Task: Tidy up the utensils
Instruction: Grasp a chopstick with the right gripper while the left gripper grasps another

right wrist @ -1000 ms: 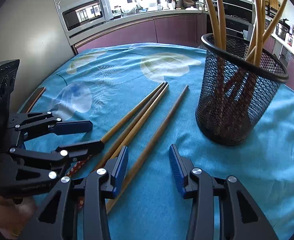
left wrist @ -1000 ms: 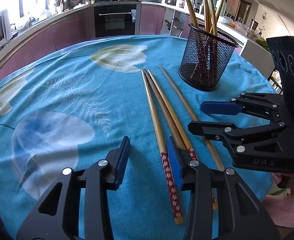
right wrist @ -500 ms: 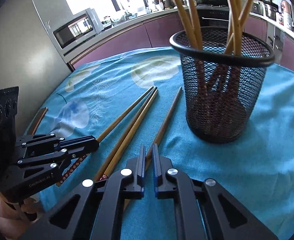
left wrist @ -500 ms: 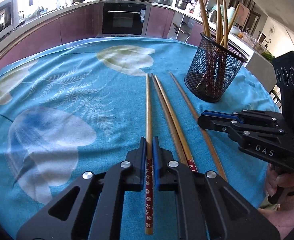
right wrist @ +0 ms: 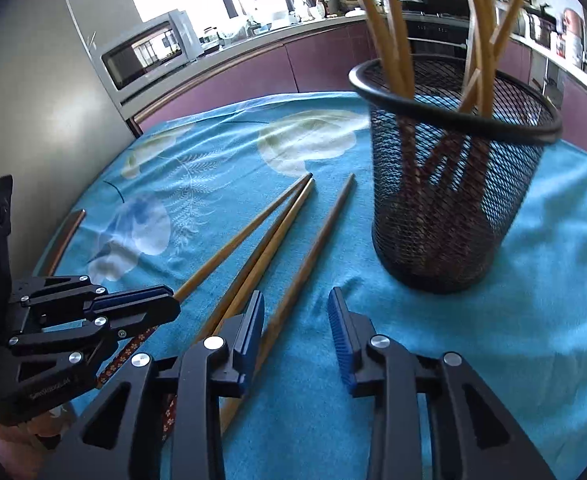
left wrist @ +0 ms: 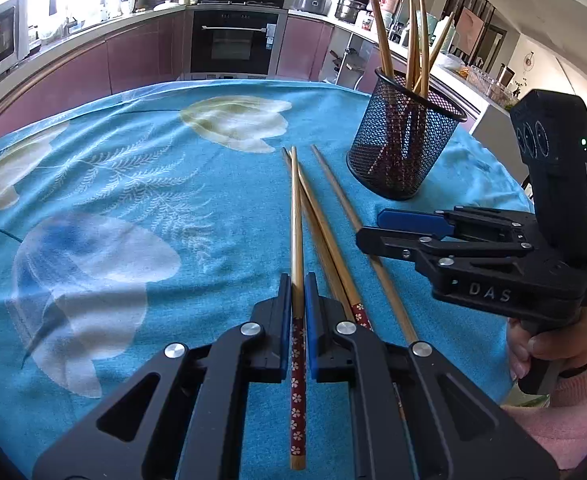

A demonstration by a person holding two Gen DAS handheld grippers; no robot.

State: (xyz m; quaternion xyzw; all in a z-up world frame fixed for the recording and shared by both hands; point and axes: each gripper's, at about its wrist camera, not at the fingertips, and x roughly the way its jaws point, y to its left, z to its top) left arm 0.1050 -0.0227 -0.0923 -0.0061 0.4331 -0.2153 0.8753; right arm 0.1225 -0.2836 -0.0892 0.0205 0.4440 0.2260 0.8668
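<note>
**Left jaws clamped on one chopstick, right jaws parting over bare cloth**

Your table wears a soft turquoise cloth [left wrist: 141,184] printed with pale leaves and ferns. On its far right side stands a round black wire-mesh holder [left wrist: 403,148], slightly tapered, with several slim bamboo chopsticks leaning out; their lower ends blur behind the mesh. Your right gripper [right wrist: 295,334] is opening, its ribbed blue pads apart with only cloth between them; the plain chopstick [right wrist: 313,248] lies just beside its left pad. Your left gripper [left wrist: 298,300] is pinched tight on a chopstick with a red flowered end [left wrist: 296,240]. Two more chopsticks [left wrist: 325,236] lie alongside, their near ends hidden under the black jaws
</note>
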